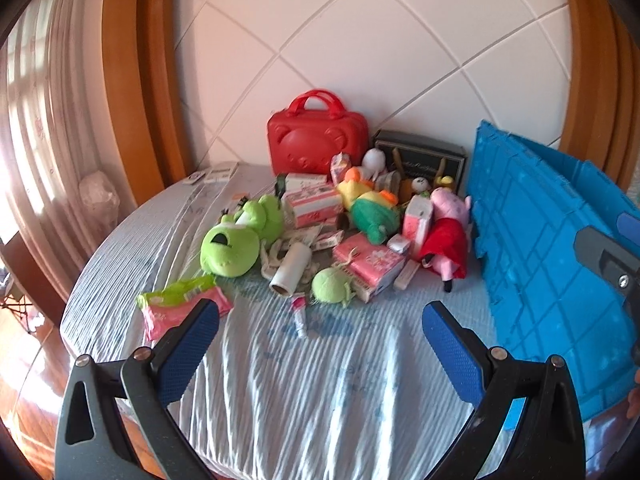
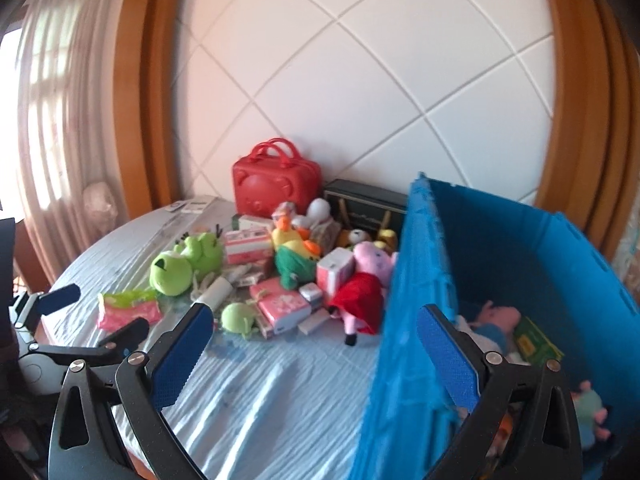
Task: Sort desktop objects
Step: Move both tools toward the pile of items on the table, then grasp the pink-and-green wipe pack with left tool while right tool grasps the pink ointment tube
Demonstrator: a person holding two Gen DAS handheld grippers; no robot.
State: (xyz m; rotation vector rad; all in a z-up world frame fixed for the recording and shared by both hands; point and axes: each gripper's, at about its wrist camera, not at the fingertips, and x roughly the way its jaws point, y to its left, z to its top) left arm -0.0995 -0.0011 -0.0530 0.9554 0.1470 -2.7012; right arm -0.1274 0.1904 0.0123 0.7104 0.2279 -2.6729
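Both grippers, left (image 1: pixel 320 344) and right (image 2: pixel 314 344), hung wide-fingered and empty over the bed (image 1: pixel 304 392). The toy pile (image 1: pixel 360 220) lay far-centre, left of the blue crate (image 2: pixel 500 248); best to approach an outlying toy first.

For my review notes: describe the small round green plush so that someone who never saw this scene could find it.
Start at the big blue plastic crate on the right of the bed, then move left to the toy pile. At the pile's front edge, between the white cardboard roll and the pink tissue box, lies the small round green plush. It is far smaller than the large green frog plush behind it.
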